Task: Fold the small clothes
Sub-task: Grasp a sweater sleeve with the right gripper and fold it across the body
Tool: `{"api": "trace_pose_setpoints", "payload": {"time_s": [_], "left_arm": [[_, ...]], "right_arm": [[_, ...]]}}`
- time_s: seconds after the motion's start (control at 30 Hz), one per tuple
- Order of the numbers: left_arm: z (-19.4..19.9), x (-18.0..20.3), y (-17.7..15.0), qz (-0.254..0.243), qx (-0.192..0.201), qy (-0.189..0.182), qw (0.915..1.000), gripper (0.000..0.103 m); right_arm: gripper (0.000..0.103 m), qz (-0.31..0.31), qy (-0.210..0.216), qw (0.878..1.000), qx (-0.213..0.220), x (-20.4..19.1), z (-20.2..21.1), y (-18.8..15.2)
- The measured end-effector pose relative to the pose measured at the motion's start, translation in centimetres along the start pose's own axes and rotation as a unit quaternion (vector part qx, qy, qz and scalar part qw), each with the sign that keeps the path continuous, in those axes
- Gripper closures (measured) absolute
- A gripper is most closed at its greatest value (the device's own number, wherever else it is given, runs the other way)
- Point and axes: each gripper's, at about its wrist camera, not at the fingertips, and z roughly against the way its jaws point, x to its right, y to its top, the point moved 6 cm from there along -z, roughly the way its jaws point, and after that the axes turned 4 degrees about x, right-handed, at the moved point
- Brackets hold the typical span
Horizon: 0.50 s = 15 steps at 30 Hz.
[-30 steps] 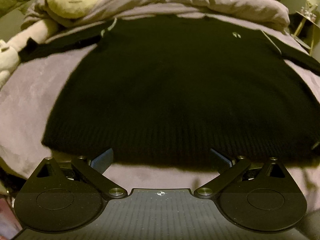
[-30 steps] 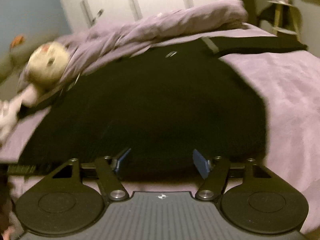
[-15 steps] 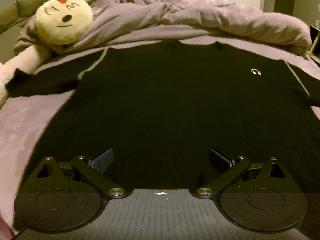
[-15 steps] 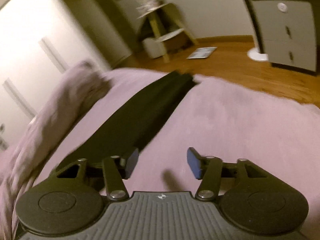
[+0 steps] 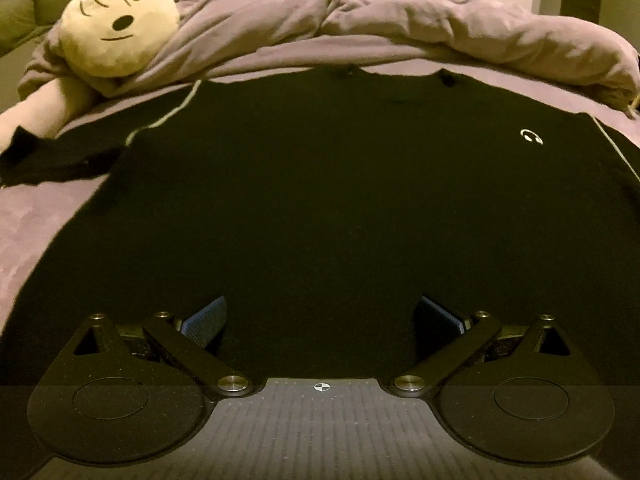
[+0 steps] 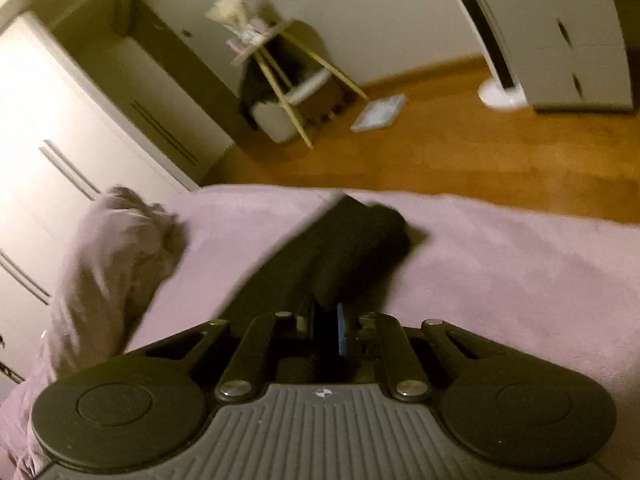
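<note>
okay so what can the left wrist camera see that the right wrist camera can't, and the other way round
Only the left wrist view: the black sweater's body spread flat, its small white logo, the round plush toy, and the left gripper open above the sweater.

Only the right wrist view: the right gripper shut on a black sleeve, the wooden floor, a small side table and a grey drawer unit.

Both: the purple bed cover and the bunched duvet.

Bed (image 5: pixel 24 216) with purple sheet; black sweater (image 5: pixel 320 200) spread flat on it, crumpled purple duvet (image 5: pixel 400 20) at far edge, cream plush toy (image 5: pixel 120 24) resting against duvet.
</note>
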Motion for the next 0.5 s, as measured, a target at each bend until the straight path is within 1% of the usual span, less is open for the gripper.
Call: {"api": "trace_pose_setpoints", "payload": {"time_s": [0.03,0.1,0.17,0.23,0.27,0.3,0.37,0.4,0.43,0.47,0.5], "left_arm": [[0.3,-0.3,0.0,-0.001,0.002,0.002,1.0,0.0],[1.1,-1.1,0.1,-0.002,0.007,0.006,1.0,0.0],[1.9,-2.0,0.3,0.005,0.009,0.008,0.9999,0.0],[2.9,-3.1,0.6,0.016,0.016,0.01,0.9997,0.0],[3.5,-3.7,0.7,0.02,0.02,0.01,0.9995,0.0],[3.9,-4.2,0.9,0.022,0.023,0.008,0.9994,0.0],[4.6,-5.2,1.1,0.028,0.03,0.004,0.9991,0.0],[4.9,-5.9,1.2,0.034,0.033,0.002,0.9989,0.0],[5.1,-6.6,1.3,0.041,0.034,0.001,0.9986,0.0],[5.2,-7.3,1.4,0.047,0.033,-0.001,0.9984,0.0],[5.2,-8.0,1.4,0.052,0.03,0.0,0.9982,0.0]], "right_arm": [[0.094,0.034,0.013,0.999,0.012,-1.9,1.1,0.1],[0.094,0.099,0.047,0.994,0.029,-6.1,3.4,-0.2],[0.094,0.153,0.102,0.982,0.038,-11.2,6.4,-1.8],[0.094,0.211,0.166,0.963,0.039,-17.1,9.8,-4.6],[0.094,0.239,0.198,0.95,0.036,-20.0,11.6,-6.7],[0.094,0.255,0.222,0.941,0.03,-22.2,12.8,-8.4],[0.094,0.307,0.269,0.913,0.011,-27.2,15.5,-13.8],[0.093,0.327,0.282,0.902,0.007,-28.8,16.3,-16.1],[0.092,0.35,0.297,0.889,-0.005,-30.6,17.3,-19.3],[0.088,0.366,0.303,0.88,-0.022,-31.8,17.7,-22.1],[0.076,0.38,0.307,0.871,-0.046,-32.8,17.9,-24.7]]}}
